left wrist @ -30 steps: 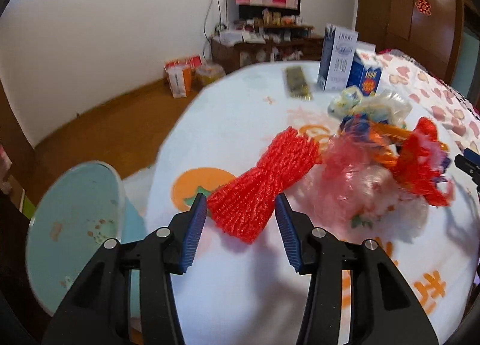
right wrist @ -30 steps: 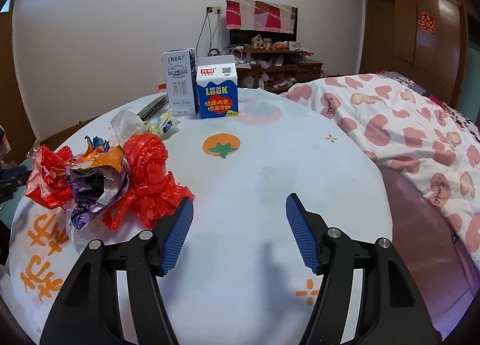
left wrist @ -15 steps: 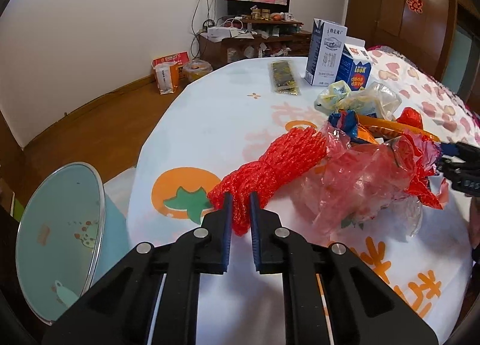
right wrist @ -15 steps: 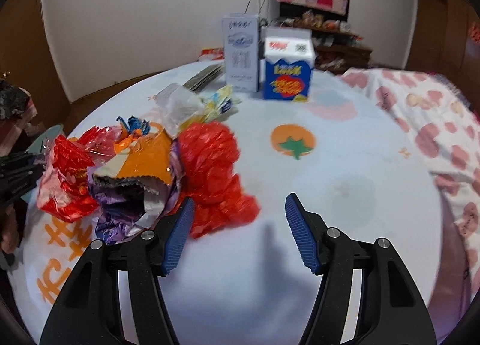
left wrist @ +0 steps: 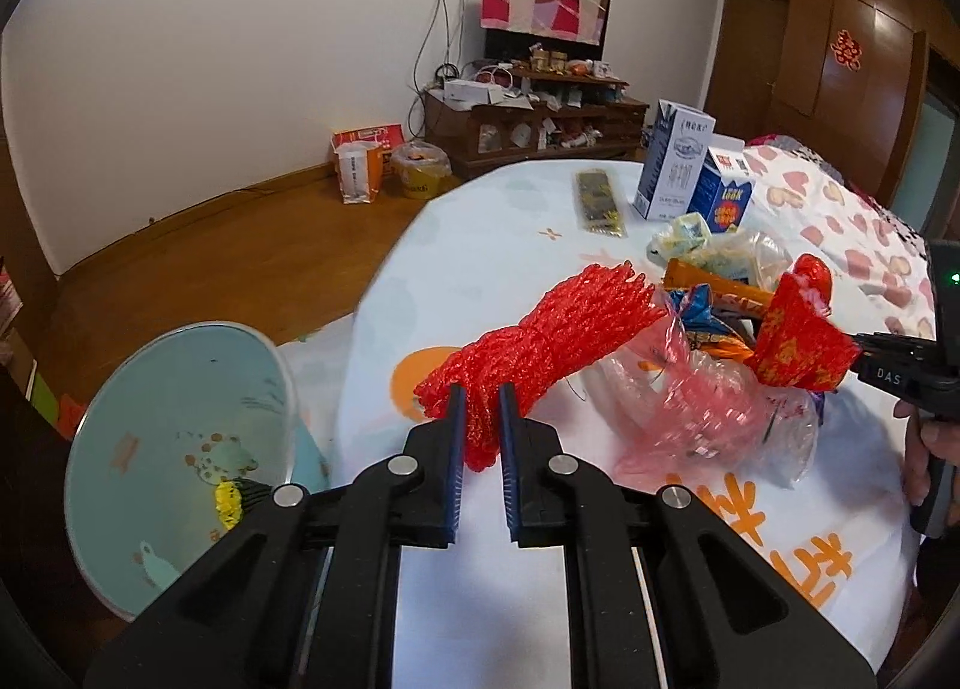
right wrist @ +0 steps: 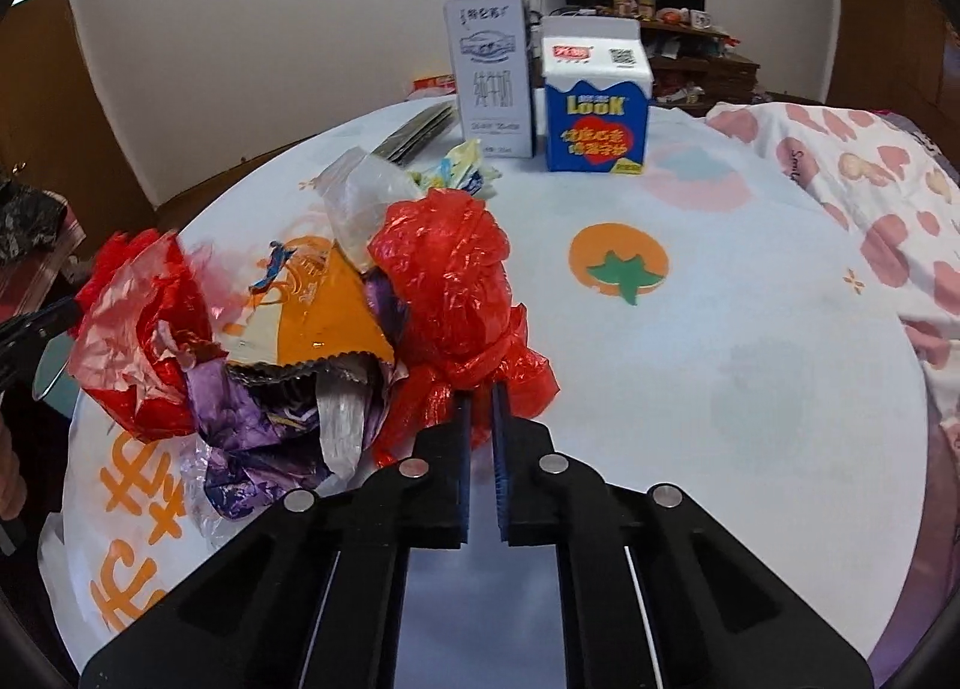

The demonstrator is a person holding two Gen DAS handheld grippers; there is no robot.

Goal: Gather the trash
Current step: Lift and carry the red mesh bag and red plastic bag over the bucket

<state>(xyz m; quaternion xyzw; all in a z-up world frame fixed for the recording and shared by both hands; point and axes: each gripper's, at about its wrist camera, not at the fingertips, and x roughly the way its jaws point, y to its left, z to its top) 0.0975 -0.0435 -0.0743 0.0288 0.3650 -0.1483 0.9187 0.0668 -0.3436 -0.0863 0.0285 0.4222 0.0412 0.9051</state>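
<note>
My left gripper [left wrist: 480,395] is shut on the near end of a red foam net sleeve [left wrist: 552,335], which is lifted off the round table [left wrist: 480,233]. My right gripper [right wrist: 478,398] is shut on a crumpled red plastic bag [right wrist: 450,281]; in the left wrist view the bag [left wrist: 798,341] shows at the right. Between them lies a pile of wrappers: an orange packet [right wrist: 324,317], purple foil [right wrist: 240,419], a pink-red clear bag [left wrist: 690,407]. A pale blue trash bin [left wrist: 180,437] stands on the floor left of the table.
Two cartons, a white-blue tall one [right wrist: 492,83] and a blue "Look" one [right wrist: 594,107], stand at the table's far side beside a dark flat packet [left wrist: 597,203]. A heart-patterned cover [right wrist: 870,179] lies at the right. A cluttered cabinet [left wrist: 528,119] stands by the far wall.
Both grippers closed: the left on the red net sleeve, then lifted it; the right moved left onto the red plastic bag and shut on it.
</note>
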